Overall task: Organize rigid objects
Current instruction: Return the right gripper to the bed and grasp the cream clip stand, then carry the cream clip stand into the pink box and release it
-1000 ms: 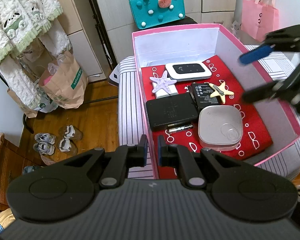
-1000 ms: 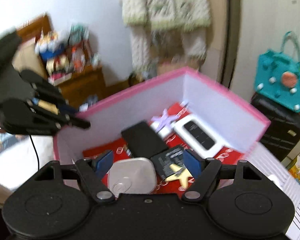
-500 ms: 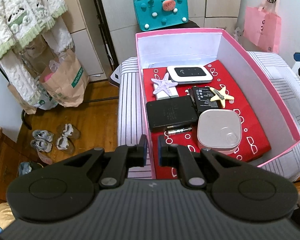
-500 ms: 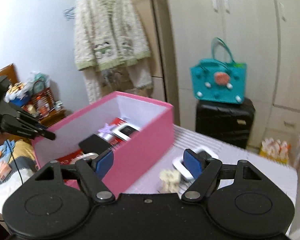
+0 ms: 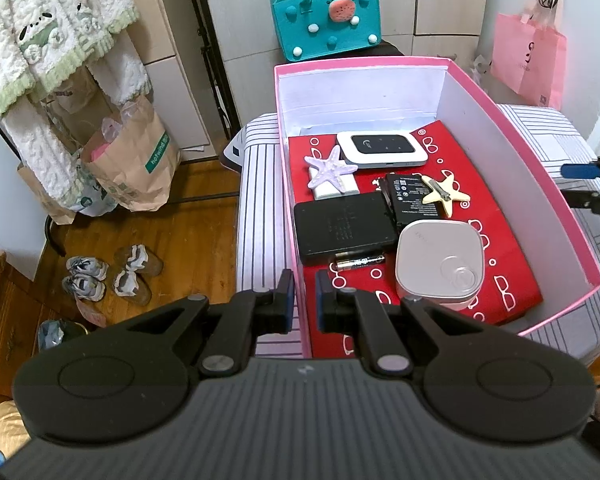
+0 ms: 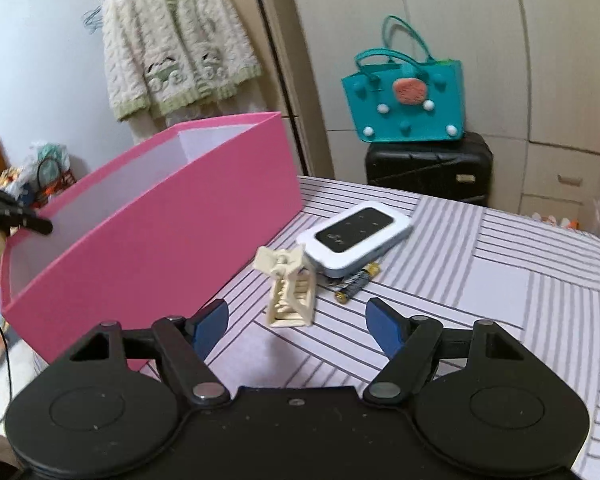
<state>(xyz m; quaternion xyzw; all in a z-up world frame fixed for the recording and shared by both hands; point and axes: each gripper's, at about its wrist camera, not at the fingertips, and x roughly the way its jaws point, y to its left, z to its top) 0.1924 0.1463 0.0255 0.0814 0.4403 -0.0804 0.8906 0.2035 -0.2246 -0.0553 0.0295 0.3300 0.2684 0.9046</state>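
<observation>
the open right claw (image 6: pixel 296 322) could topple the cream hair clip (image 6: pixel 288 288) against the pink box (image 6: pixel 160 216); the left claw (image 5: pixel 301 300) pinches that box's wall.

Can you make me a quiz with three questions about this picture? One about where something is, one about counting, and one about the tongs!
1. Where is the cream hair clip?
A. Inside the pink box
B. On the striped table, beside the pink box
C. On the wooden floor

2. How many starfish lie in the pink box?
A. Two
B. Four
C. None

3. What are the right tongs doing?
A. Shut on a battery
B. Shut on the hair clip
C. Open, with nothing between them

Answers:
1. B: the hair clip stands on the striped table, just outside the box's wall.
2. A: there is a purple one and a yellow one on the red lining.
3. C: the blue pads stand wide apart and the hair clip is still ahead of them.
</observation>
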